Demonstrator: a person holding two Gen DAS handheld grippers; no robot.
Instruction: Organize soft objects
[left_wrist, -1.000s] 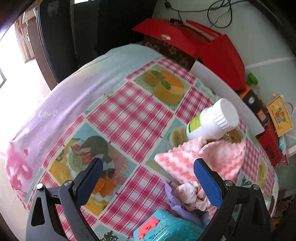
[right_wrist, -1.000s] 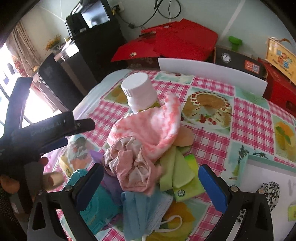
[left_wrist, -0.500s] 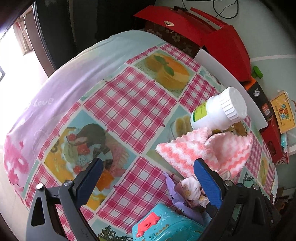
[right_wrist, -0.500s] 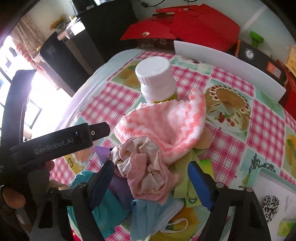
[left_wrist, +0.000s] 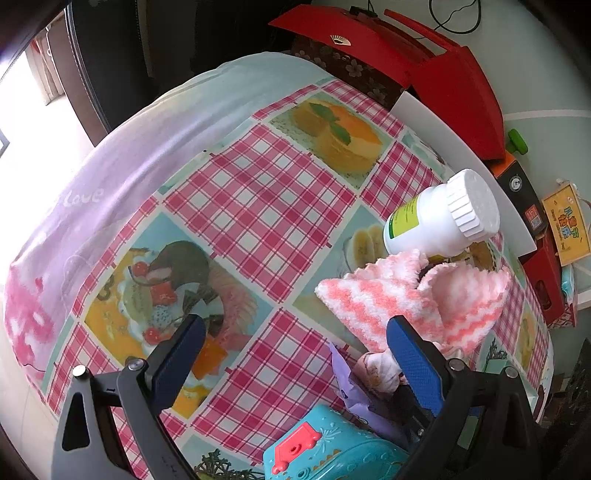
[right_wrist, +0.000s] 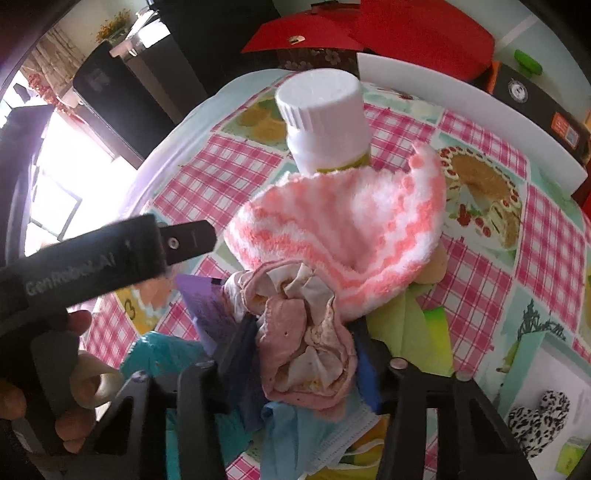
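My right hand-held gripper (right_wrist: 303, 354) is closing around the crumpled pink cloth (right_wrist: 306, 332) – it lies between my jaws, near the desk's (right_wrist: 480, 288) front – left hand-held gripper (left_wrist: 291, 354) wide, empty.

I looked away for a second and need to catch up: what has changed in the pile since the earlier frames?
The right gripper has come down onto the crumpled pink cloth, its jaws closing from wide open, with the cloth between them. The left gripper stays open over the tablecloth. White bottle and striped towel are unmoved.
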